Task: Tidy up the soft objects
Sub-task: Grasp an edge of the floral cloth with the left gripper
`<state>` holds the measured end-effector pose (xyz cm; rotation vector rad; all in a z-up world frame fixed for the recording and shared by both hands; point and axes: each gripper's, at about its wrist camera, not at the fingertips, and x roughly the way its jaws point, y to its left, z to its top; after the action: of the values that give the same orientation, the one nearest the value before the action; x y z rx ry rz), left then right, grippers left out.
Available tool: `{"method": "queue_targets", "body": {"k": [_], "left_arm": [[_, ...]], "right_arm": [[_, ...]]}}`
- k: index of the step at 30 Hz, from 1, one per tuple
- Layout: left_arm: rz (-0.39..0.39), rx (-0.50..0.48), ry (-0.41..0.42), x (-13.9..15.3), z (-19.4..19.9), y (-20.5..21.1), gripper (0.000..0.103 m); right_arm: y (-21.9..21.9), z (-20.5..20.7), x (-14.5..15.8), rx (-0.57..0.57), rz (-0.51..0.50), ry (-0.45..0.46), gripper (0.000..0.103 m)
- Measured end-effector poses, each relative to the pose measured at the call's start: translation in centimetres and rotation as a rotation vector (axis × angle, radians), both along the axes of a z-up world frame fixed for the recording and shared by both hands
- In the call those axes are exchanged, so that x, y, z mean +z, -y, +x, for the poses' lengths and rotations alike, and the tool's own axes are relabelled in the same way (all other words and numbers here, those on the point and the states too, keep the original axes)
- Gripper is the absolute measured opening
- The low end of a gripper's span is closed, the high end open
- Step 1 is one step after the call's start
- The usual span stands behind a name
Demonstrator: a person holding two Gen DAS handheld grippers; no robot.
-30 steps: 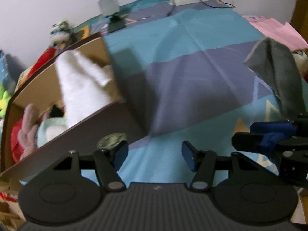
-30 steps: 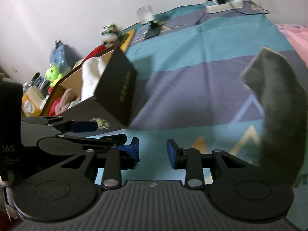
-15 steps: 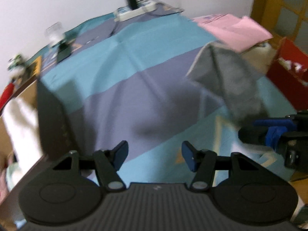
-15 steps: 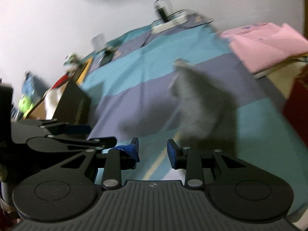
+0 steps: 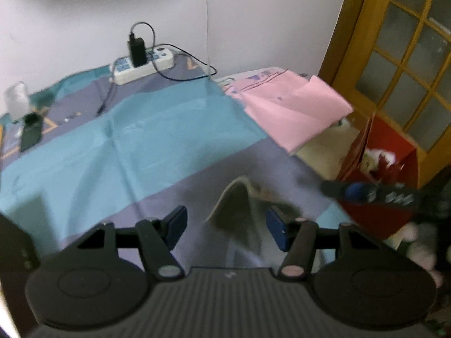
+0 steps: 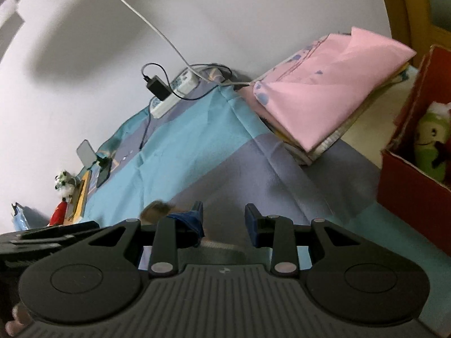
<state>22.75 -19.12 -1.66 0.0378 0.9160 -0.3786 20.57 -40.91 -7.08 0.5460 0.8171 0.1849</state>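
Judging from how things lie, the sorting is only partly done: a grey cloth (image 5: 239, 214) is seen low over the striped bedspread (image 5: 157, 129), its raised corner between the fingers of the left gripper (image 5: 227, 225), whose jaws stand apart with no pad pressed on it. The jaws of the right gripper (image 6: 224, 221) are opening, and it cannot be told whether the grey fabric glimpsed beneath them is pinched. A red box (image 6: 408, 180) at the bed's edge already holds a green plush toy (image 6: 431, 143), so some soft things appear stowed. The cloth is not yet put away, and a folded pink sheet (image 6: 324, 90) is left lying near the wall
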Motion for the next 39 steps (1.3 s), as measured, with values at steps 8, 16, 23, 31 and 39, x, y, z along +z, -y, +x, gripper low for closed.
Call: {"method": "queue_targets", "body": {"k": [8,16,23,31,39], "left_arm": [[-0.094,0.049,-0.200,-4.2,5.1,0.8,0.061],[-0.084,0.056,-0.252,-6.3,5.3,1.0,0.061],[-0.032,0.034,-0.222,-6.5,4.3,1.1,0.061],[-0.001,0.003,-0.206,-6.9,3.3,0.3,0.019],[0.005,-0.003,-0.161,-6.8,1.8,-0.8,0.004]], "right_arm": [[-1.6,1.6,-3.0,0.192,0.041,-0.120,0.016],[-3.3,-0.8,-2.1,0.308,0.033,-0.099,0.017],[-5.5,-2.3,-1.2,0.369,0.016,-0.050,0.017],[-8.3,-3.0,-1.5,0.428,0.023,-0.059,0.017],[-9.0,-3.9,-1.7,0.394,0.035,-0.073,0.017]]}}
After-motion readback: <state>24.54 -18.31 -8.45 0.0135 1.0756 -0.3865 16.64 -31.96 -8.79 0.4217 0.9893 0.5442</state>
